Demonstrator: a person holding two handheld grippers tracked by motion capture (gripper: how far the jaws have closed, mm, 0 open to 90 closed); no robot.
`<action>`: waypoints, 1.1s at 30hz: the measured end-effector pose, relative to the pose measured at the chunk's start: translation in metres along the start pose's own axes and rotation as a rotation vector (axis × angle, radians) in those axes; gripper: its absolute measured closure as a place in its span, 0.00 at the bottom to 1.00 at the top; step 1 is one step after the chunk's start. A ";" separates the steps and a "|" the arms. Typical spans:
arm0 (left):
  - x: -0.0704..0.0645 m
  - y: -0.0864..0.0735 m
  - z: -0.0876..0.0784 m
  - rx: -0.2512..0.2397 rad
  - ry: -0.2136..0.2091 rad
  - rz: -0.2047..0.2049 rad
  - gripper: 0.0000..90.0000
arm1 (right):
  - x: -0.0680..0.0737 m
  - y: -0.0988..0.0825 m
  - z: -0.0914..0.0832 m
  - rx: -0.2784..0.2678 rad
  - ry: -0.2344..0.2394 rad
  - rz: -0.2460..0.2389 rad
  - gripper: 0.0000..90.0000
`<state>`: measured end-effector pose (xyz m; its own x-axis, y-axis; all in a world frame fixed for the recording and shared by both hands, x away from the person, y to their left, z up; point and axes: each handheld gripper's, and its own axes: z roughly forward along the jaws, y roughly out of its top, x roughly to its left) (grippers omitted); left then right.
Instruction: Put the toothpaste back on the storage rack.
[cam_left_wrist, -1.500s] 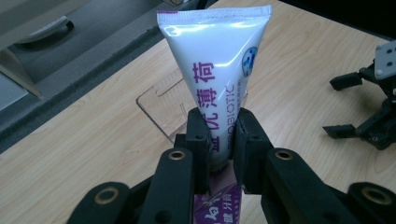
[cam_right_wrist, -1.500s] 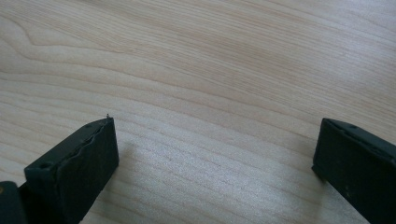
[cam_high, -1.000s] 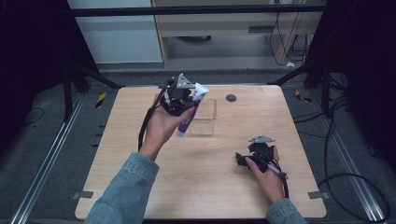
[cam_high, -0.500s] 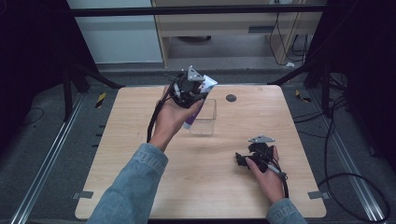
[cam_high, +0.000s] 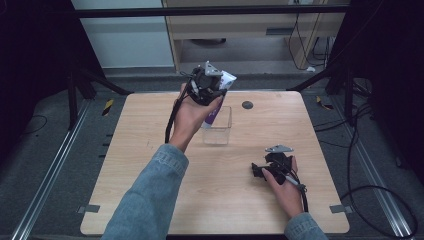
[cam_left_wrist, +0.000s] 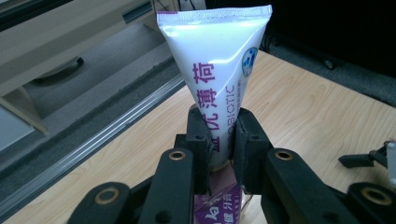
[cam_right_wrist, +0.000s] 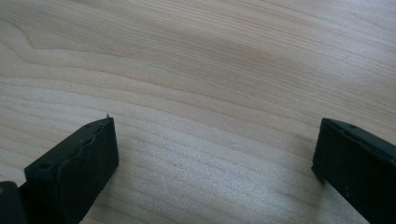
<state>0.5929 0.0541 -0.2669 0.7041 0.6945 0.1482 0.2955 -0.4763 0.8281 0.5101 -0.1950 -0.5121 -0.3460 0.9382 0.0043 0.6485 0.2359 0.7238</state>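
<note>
Change: the left gripper (cam_high: 212, 89) has risen and moved toward the far edge over the last second — the tube (cam_left_wrist: 215, 70) it carries now stands higher above the clear box (cam_high: 219, 127) than in the earlier high views.
Meaning for the work: judged as a lift-out of the tube from the box; the cap end looks to be still over or just inside the box mouth, so the extraction is not yet finished.
Left gripper, state: jaws closed tight on the tube's lower body, crimped end pointing up and away in the left gripper view; the grip looks centred and firm.
Tube, location: held in the air above the far-middle of the table (cam_high: 150, 165), over the clear box, not resting on the wood.
Right gripper (cam_high: 272, 169): lying low at the near right of the table, unchanged from the earlier views; jaws wide apart, nothing between them — bare wood grain only.
Surroundings: a small dark round disc (cam_high: 247, 105) on the table just beyond the box; a shelf unit (cam_high: 250, 25) behind the table; cables on the floor at right.
Obstructions: the box wall is the one thing the cap end could catch on — otherwise the path is free.
Risk: a soft tube may bend or slip if swung fast.
</note>
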 end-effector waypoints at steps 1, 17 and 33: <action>0.000 0.000 0.000 0.000 0.000 0.000 0.87 | 0.000 0.000 0.000 -0.001 -0.001 -0.003 0.01; -0.001 0.014 0.020 -0.040 -0.001 -0.001 0.87 | 0.000 0.000 0.000 -0.002 0.000 -0.001 0.01; 0.000 0.015 0.024 -0.063 -0.004 -0.014 0.87 | -0.001 0.000 0.001 -0.003 -0.006 -0.016 0.01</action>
<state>0.6131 0.0343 -0.2671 0.7027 0.6987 0.1341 0.2644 -0.4314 0.8625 0.5107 -0.1958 -0.5127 -0.3521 0.9359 -0.0111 0.6407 0.2497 0.7261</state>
